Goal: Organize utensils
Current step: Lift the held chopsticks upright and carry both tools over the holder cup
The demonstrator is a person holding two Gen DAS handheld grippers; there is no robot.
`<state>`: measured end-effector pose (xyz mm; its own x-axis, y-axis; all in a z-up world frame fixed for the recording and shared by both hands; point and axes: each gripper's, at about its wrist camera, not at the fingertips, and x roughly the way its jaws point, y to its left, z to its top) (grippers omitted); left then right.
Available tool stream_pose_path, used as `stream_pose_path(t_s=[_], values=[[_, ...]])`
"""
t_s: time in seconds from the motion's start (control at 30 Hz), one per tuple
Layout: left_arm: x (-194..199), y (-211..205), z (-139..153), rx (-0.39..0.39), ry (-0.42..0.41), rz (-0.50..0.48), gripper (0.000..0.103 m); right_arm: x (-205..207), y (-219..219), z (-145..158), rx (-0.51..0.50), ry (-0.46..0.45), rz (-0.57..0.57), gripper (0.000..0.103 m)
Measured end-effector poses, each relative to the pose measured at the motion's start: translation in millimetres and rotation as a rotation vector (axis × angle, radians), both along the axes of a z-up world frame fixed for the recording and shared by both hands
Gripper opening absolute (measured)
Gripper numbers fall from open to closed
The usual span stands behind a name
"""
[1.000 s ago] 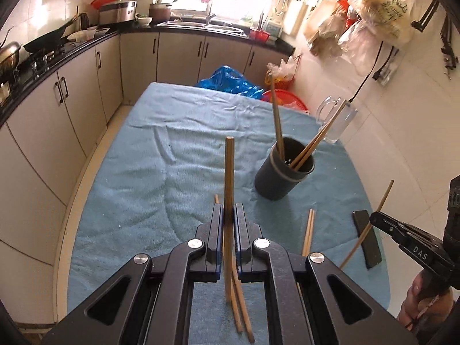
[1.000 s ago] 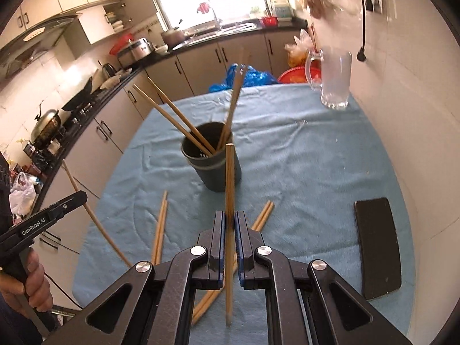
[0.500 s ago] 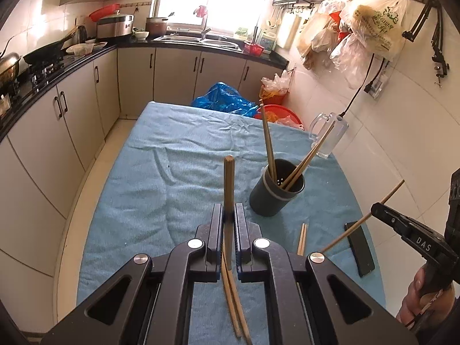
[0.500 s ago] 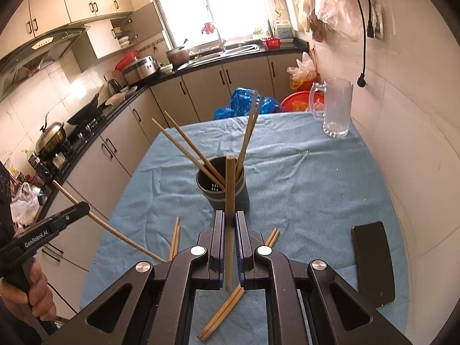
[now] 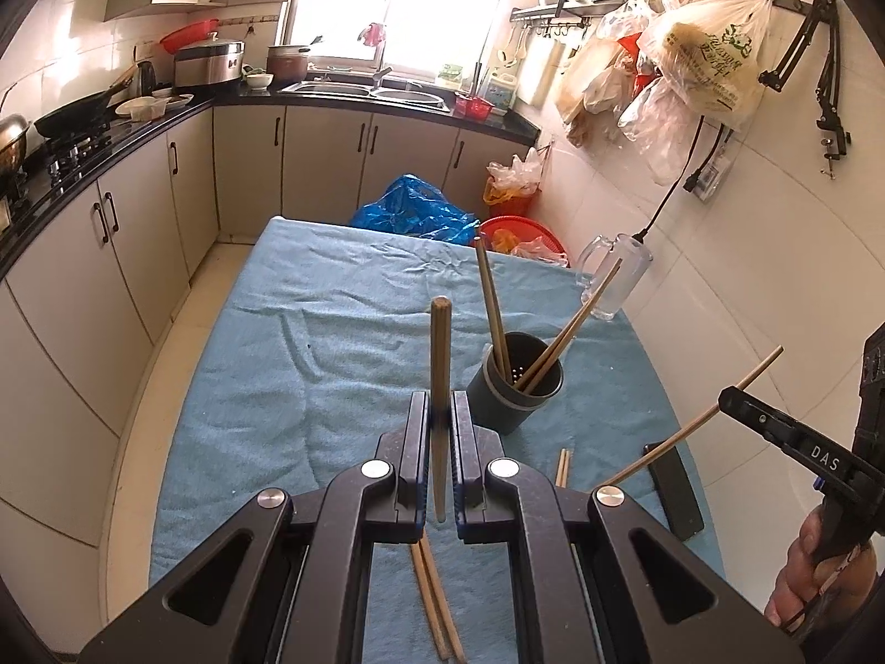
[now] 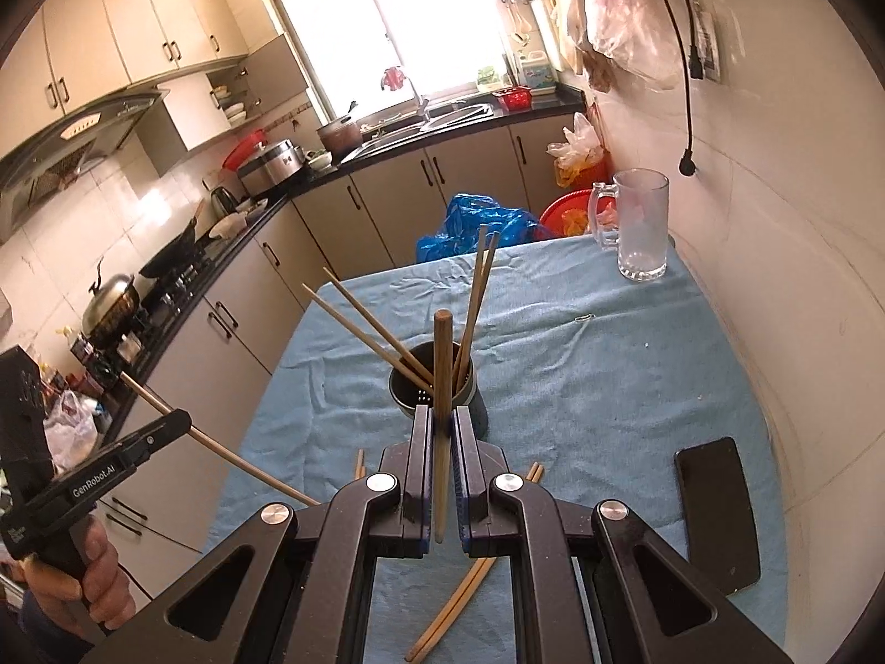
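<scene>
A dark round utensil holder [image 5: 514,393] [image 6: 440,387] stands on the blue cloth and holds several wooden chopsticks. My left gripper [image 5: 441,415] is shut on a single chopstick [image 5: 440,354], held above the cloth to the left of the holder. My right gripper [image 6: 441,420] is shut on another chopstick [image 6: 441,354], raised just in front of the holder. Each gripper shows in the other's view: the right one [image 5: 735,406] and the left one [image 6: 177,420]. Loose chopstick pairs [image 5: 434,592] [image 6: 451,608] lie on the cloth below the grippers.
A black phone [image 6: 716,503] lies at the cloth's right edge. A glass mug [image 6: 639,227] stands at the far right corner by the wall. Kitchen cabinets [image 5: 110,232] run along the left. A blue bag [image 5: 412,213] and a red basin sit beyond the table's far end.
Both grippers have risen and drawn back from the table with their chopsticks. The holder and the cloth now look smaller and lower in both views.
</scene>
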<state>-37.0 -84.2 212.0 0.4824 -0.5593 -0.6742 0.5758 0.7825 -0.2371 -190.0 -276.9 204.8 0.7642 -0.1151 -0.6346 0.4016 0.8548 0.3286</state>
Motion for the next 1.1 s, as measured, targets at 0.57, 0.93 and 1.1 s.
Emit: stream_pose_path(t_s=[0.57, 0.93, 1.1], values=[[1, -7, 5, 0.006, -0.006, -0.012, 0.006, -4, -17, 7, 0.062, -0.021, -0.020, 0.007], [4, -24, 10, 0.023, -0.020, -0.043, 0.006, -3, -25, 15, 0.059, -0.031, -0.020, 0.007], [6, -32, 15, 0.024, -0.033, -0.055, 0.006, 1, -31, 21, 0.049, -0.038, -0.015, 0.007]])
